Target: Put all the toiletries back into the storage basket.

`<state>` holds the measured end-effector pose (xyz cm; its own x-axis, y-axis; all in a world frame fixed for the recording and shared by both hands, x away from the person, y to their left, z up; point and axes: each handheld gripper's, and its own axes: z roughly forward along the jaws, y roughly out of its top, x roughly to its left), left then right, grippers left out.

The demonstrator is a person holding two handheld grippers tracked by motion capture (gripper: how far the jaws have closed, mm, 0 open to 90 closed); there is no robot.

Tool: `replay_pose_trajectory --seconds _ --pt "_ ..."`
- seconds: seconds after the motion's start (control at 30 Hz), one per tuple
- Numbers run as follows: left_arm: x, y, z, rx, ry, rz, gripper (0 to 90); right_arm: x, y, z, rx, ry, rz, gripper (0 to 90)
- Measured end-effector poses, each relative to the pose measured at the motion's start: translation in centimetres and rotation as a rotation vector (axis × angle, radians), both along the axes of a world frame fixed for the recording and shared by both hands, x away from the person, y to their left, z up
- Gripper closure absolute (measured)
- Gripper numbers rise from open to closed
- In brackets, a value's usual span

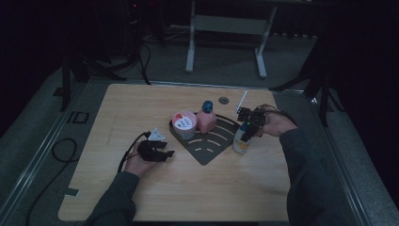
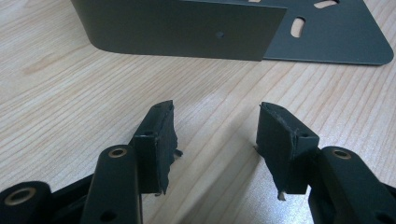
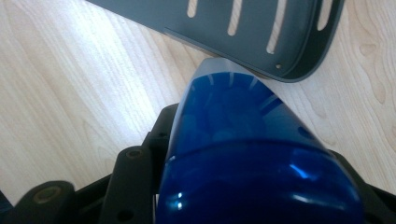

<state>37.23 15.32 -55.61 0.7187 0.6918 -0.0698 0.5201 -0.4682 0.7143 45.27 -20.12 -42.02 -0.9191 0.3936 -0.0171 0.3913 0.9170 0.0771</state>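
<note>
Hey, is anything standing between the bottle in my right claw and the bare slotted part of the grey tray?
Nothing visible. The blue-capped bottle is right beside the tray and its bare slots; the pink bottle and cup stand farther back.

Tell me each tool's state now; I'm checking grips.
Left tool: open, empty, above the wooden table.
Right tool: closed on the blue-capped white bottle.

A dim lab or test room. A wooden table stands on grey carpet. Cables trail beside it.
</note>
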Motion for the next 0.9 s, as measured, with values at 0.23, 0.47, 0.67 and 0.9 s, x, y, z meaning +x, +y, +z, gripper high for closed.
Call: replay_pose_trajectory --seconds 0.23,0.47,0.67,0.9 --pt "0.0 0.0 0.0 0.001 0.002 -0.002 46.9 -0.9 0.9 0.3 0.001 -0.001 0.047 54.2" --pt "0.0 0.0 0.0 0.002 0.001 -0.002 46.9 -1.7 2.1 0.7 0.012 -0.001 0.087 54.2" --pt "0.0 0.0 0.0 0.001 0.001 -0.002 46.9 -2.4 2.8 0.8 0.013 0.000 0.123 54.3" --pt "0.0 0.0 0.0 0.002 0.001 -0.002 46.9 -2.8 3.5 0.9 0.019 0.009 0.158 54.3"
